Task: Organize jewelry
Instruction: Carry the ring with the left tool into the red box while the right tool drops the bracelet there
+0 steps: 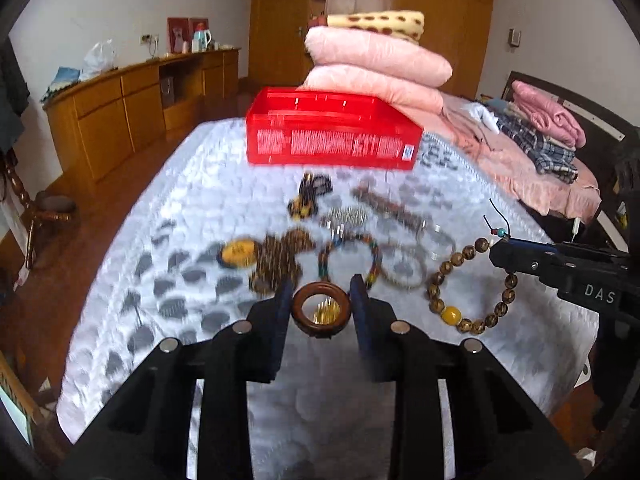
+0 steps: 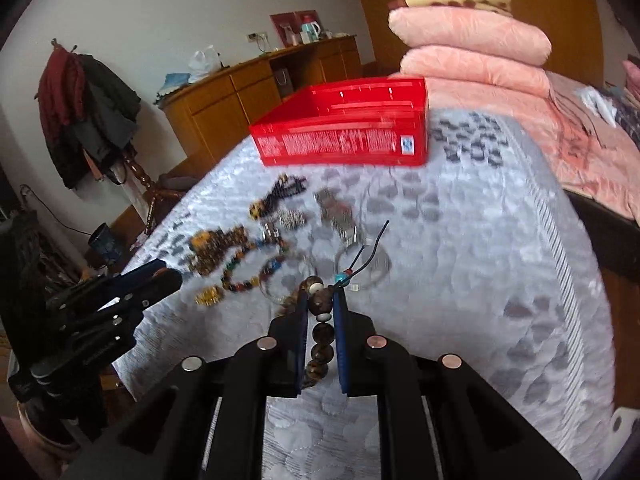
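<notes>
Over the near end of the bed (image 1: 168, 184), on the white and grey patterned cover, the left claw (image 1: 321, 300) is narrowed down and pinching a brown wooden ring (image 1: 321, 309) between its blue pads, one pad on each side of the ring. Through the ring's hole something small and gold shows, too blurred to name. Beyond the tips lies the loose jewelry, blurred: a dark beaded piece with a yellow oval pendant (image 1: 236, 254) to the left, a multicoloured bead bracelet (image 1: 350, 256) in the middle, thin bangles (image 1: 404, 270) just right of it.

Moving right, the right claw (image 2: 323, 300) is pressed together on a brown bead bracelet (image 1: 472, 284). From the left camera the strand hangs in a loop from the claw tip, one yellow bead at the bottom, clear above the cover. From its own camera the beads run down between the blue pads, with a turquoise bead and dark cords sticking up past the tips.

Further back sits the red box (image 1: 332, 136), open on top, at the edge of the patterned cover, with stacked pink bedding (image 1: 380, 64) behind it. Right of the jewelry the cover lies bare as far as its striped border. The bed's left edge drops to the wooden floor (image 1: 92, 208).
</notes>
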`<move>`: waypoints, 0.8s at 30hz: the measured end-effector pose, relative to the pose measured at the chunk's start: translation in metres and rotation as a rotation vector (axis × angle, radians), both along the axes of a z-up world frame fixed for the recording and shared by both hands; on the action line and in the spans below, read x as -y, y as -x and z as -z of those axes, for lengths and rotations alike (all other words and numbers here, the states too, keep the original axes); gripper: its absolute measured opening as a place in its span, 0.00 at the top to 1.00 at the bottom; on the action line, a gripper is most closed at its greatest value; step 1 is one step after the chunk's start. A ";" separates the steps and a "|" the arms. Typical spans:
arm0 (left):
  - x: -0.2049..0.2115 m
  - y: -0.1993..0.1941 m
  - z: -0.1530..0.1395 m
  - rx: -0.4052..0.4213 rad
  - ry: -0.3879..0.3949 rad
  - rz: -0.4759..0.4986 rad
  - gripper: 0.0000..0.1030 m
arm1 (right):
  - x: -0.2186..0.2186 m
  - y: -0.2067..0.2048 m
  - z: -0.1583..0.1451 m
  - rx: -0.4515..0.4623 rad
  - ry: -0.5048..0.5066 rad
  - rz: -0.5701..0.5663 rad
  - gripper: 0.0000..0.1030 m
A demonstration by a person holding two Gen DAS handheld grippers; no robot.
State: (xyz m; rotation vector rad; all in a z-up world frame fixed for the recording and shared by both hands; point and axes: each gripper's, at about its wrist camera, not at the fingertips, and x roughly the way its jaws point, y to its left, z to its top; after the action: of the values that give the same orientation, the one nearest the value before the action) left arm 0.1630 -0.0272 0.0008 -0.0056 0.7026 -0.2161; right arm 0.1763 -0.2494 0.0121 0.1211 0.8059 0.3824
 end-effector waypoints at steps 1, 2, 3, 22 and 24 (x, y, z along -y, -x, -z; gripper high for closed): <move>0.001 -0.003 -0.005 0.011 0.005 0.009 0.72 | 0.001 -0.001 -0.005 0.008 0.002 -0.001 0.88; 0.001 -0.006 -0.010 0.020 0.009 0.016 0.72 | 0.002 -0.003 -0.011 0.019 0.008 -0.003 0.88; 0.002 -0.009 -0.014 0.029 0.011 0.021 0.72 | 0.002 -0.005 -0.016 0.028 0.014 -0.003 0.88; 0.034 -0.200 -0.094 0.132 -0.017 0.072 0.72 | 0.006 -0.163 -0.106 0.171 0.050 0.007 0.88; 0.037 -0.223 -0.087 0.104 -0.019 0.066 0.72 | 0.004 -0.184 -0.103 0.164 0.046 0.007 0.88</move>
State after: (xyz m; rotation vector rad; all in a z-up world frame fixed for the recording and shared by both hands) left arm 0.3859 -0.0638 0.0881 0.0467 0.6019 -0.2716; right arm 0.3600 -0.2536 0.1152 0.0492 0.6517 0.3623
